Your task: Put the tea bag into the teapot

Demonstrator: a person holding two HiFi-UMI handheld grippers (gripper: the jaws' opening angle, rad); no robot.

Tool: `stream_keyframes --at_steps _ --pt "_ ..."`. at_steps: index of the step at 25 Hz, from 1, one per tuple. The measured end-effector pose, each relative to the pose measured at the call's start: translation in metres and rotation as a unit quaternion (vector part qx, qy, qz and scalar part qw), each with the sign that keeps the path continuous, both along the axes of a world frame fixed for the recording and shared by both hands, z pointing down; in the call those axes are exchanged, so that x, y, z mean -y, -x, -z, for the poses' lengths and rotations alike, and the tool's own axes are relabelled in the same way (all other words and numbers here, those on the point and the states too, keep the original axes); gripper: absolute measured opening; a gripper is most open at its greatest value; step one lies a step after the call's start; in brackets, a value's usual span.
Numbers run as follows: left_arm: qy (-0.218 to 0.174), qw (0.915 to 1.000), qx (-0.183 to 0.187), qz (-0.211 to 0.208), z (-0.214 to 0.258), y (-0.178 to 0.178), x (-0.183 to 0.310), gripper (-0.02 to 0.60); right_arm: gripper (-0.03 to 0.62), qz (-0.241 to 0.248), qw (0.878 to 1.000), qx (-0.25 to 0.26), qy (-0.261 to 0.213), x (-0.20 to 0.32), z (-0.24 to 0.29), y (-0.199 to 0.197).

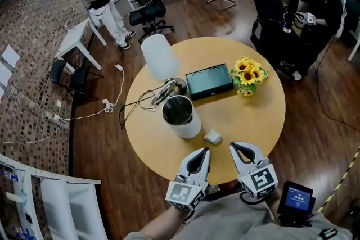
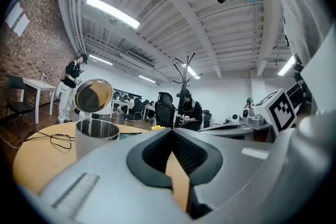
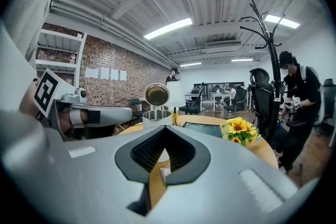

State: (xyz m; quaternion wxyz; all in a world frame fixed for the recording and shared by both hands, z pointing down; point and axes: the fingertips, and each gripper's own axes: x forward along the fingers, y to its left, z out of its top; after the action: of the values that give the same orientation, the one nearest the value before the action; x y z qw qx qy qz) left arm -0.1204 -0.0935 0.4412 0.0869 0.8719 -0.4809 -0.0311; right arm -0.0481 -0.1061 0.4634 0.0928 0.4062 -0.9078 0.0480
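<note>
Over on the left of the bench [image 1: 247,115] sits the teapot [image 1: 181,116], its lid [image 1: 163,93] flipped back and the mouth wide open. The steel inside looks empty, though the bottom is too dark to be sure.

Next along, the left gripper [image 1: 202,152] hangs at the near edge, its fingers [image 2: 157,150] pressed together on nothing.

Behind it the green tray [image 1: 209,81] shows two round hollows, both bare.

Now the tea bag [image 1: 212,136]: a small pale packet lying flat on the bench, just beside the teapot's base and between the two grippers, touching neither. Expect it to be feather-light, soft and crushable, thin against the wood, so a pinch across its raised middle or an upturned edge looks the best hold, and gentle pressure should be plenty.

The right gripper [image 1: 234,147] waits near it, fingers [image 3: 147,152] also closed and empty. They would have to part before any pick.

Far right, sunflowers [image 1: 248,75] stand well clear.
</note>
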Motion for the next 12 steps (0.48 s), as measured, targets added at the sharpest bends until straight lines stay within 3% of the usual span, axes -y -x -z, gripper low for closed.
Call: stream_keyframes --at_steps 12 --pt "0.003 0.9999 -0.001 0.015 -0.005 0.009 0.028 0.000 0.008 0.012 1.000 -0.003 -0.004 0.033 0.000 0.009"
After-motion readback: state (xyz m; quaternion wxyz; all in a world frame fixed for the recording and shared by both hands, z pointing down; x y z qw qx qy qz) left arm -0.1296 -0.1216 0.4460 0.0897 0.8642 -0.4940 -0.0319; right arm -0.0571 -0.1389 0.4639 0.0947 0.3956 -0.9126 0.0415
